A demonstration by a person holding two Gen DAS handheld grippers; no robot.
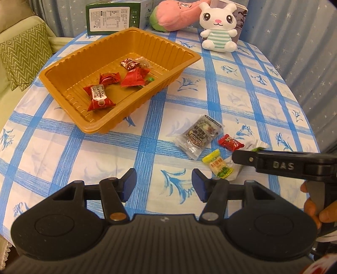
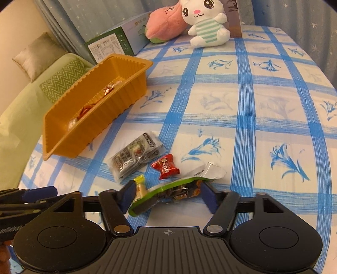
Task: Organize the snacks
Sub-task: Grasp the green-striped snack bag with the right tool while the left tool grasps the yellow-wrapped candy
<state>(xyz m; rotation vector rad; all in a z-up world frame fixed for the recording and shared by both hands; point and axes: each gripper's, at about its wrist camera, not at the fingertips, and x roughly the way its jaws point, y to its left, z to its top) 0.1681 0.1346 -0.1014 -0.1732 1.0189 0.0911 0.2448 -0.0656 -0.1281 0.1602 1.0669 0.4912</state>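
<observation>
Right wrist view shows what the left cannot: the right gripper [image 2: 167,195] has its jaws set on either side of a green-edged snack packet [image 2: 168,190], both blue pads at the packet's ends, though whether they press it I cannot tell. A yellow candy [image 2: 140,187] sits against the left pad, a red candy [image 2: 166,167] just beyond the packet, and a clear dark-printed packet [image 2: 134,156] farther on toward the orange tray [image 2: 118,105].

Left wrist view shows the left gripper [image 1: 163,183] with jaws apart and nothing between them, above bare tablecloth [image 1: 231,88] near the packet. From here the tray's inside is open to view, holding several red-wrapped candies [image 1: 99,98]; the right wrist view sees mostly its ribbed wall. The right gripper's finger covers most of the green-edged packet. Beyond the tray stand a green box [image 1: 113,18], a pink plush [image 1: 172,14] and a white rabbit toy [image 1: 219,27].
</observation>
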